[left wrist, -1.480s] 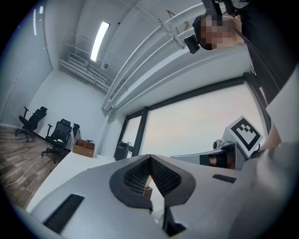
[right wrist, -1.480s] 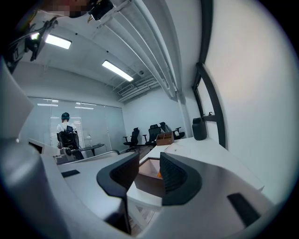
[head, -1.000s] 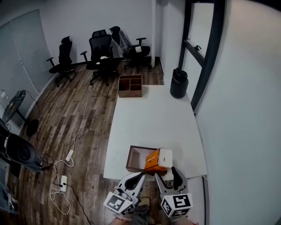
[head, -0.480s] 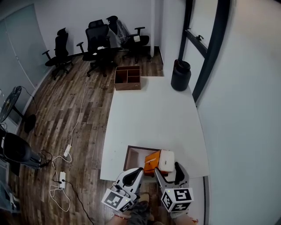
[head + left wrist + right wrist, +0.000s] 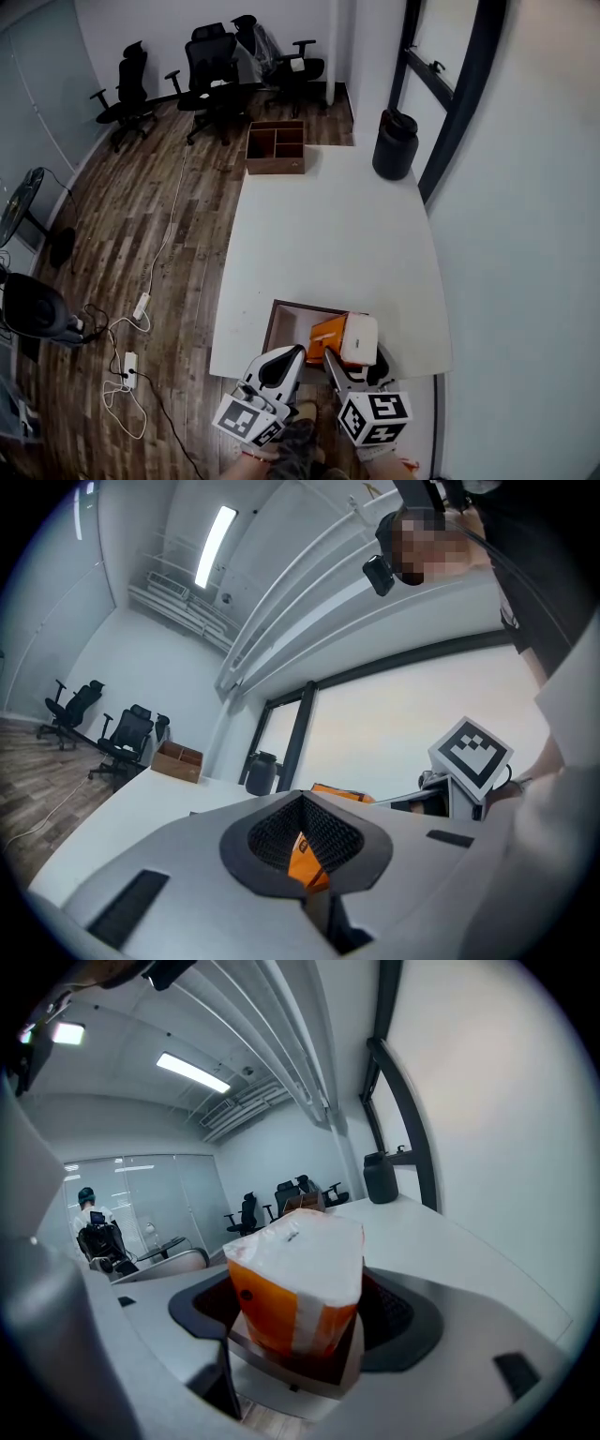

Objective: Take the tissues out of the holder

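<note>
Surface: white table (image 5: 328, 225), long, running away from me.
Near edge, before me: open brown holder (image 5: 281, 328), flat on the top.
Far left corner: wooden compartment box (image 5: 276, 150).
Far right corner: black canister (image 5: 395, 145), upright.

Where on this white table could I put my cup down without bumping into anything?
The middle of the table is bare, from the wooden box and black bin at the far end down to the holder. The near edge is crowded: holder, tissue pack, left gripper and right gripper.
</note>
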Action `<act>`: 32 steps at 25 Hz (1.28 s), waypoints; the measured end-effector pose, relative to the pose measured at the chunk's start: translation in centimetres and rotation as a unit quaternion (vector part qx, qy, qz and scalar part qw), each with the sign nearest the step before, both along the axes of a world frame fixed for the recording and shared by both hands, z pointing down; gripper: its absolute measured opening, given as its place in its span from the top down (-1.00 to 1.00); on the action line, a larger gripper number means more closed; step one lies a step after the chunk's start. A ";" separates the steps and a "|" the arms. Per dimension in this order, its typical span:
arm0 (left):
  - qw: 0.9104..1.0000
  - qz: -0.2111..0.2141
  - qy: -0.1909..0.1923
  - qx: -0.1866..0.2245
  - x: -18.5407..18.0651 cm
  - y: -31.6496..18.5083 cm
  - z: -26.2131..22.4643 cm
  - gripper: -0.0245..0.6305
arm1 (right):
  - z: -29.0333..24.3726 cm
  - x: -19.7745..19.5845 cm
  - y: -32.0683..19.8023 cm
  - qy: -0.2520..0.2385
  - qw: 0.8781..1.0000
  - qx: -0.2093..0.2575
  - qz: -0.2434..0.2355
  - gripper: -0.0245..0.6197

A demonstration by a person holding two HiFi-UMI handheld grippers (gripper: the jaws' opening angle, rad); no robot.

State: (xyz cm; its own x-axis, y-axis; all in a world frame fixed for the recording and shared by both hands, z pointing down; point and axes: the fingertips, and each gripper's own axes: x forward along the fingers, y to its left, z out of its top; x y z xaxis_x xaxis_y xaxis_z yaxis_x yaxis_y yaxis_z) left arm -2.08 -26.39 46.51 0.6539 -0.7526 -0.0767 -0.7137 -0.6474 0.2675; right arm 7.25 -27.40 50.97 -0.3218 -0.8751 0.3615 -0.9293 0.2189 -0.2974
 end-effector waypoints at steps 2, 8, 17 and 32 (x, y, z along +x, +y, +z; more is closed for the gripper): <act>1.000 -0.002 0.000 -0.002 -0.1 -0.2 0.3 0.92 | 0.4 0.0 -0.4 0.008 1.000 -0.006 0.004 -0.16; 1.000 -0.008 -0.010 -0.005 0.1 -0.5 0.8 0.92 | 1.0 -0.1 -1.1 0.045 0.999 -0.009 0.001 -0.16; 1.000 -0.011 -0.004 -0.010 0.1 -0.4 0.5 0.92 | 1.0 -0.5 -1.0 0.063 0.998 -0.004 -0.031 0.03; 1.000 -0.014 -0.007 -0.003 0.0 0.0 -1.2 0.92 | -3.4 1.6 -0.6 0.002 0.999 0.042 -0.025 0.07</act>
